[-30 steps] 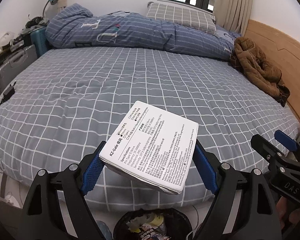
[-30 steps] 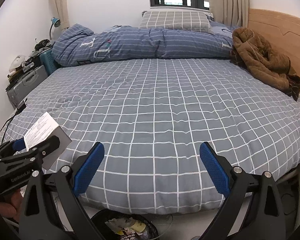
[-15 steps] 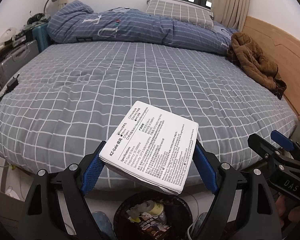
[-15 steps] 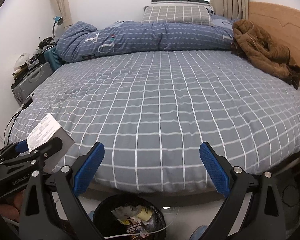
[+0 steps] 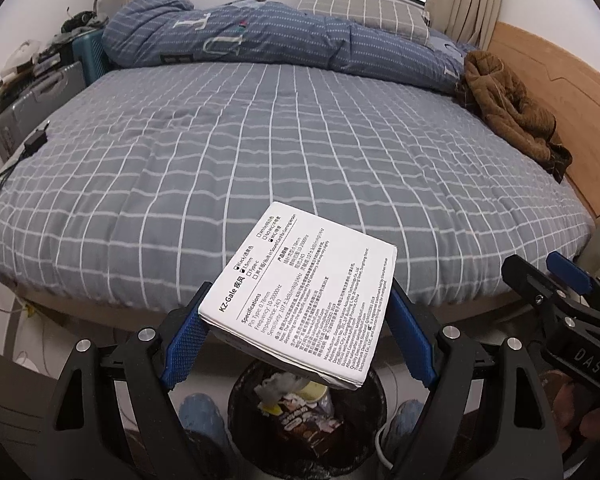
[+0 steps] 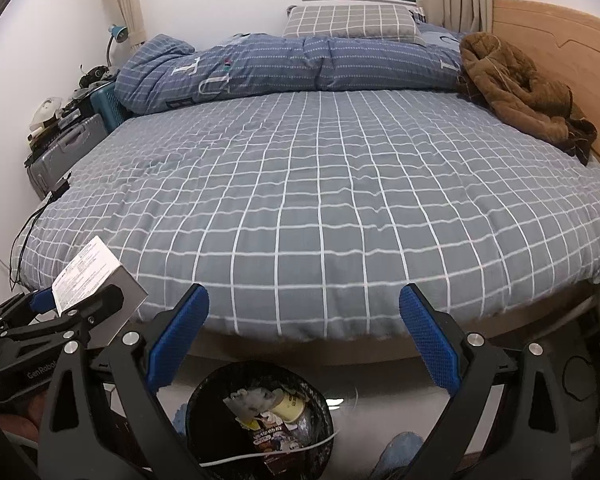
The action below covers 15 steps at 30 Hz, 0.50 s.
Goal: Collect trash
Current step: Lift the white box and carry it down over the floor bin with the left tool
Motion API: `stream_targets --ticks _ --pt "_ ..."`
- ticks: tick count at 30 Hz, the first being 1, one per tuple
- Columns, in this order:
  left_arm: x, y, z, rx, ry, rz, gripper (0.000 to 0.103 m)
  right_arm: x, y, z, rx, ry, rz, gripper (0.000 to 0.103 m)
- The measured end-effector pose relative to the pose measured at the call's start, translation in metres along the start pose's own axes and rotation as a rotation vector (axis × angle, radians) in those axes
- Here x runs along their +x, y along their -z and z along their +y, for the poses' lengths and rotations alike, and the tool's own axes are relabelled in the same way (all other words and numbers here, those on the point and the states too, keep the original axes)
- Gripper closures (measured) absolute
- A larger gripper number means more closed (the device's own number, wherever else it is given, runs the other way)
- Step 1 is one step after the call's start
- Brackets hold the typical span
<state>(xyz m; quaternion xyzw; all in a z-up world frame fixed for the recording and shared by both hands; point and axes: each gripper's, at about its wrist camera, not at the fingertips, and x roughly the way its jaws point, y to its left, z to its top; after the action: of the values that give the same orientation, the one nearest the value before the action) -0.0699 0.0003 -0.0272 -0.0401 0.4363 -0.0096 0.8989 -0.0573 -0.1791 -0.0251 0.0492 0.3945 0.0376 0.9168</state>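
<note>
My left gripper is shut on a flat white box printed with black text. It holds the box tilted, above a black trash bin that stands on the floor at the foot of the bed and holds wrappers and a cup. In the right wrist view the box and left gripper show at the lower left. My right gripper is open and empty, above the same bin. It also shows at the right in the left wrist view.
A bed with a grey checked sheet fills the view ahead. A blue duvet, a pillow and a brown jacket lie at its far end. Suitcases stand at the left wall. Blue slippers flank the bin.
Both grippers have drawn back from the bed and tilted down. The trash bin has come further into both views, now under the held box.
</note>
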Motion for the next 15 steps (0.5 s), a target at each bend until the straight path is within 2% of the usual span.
stream_targets --ticks 15 --pt "-0.015 0.057 0.010 -0.008 -0.045 0.104 0.022 -0.012 0.039 0.006 -0.011 0.035 0.074 0.011"
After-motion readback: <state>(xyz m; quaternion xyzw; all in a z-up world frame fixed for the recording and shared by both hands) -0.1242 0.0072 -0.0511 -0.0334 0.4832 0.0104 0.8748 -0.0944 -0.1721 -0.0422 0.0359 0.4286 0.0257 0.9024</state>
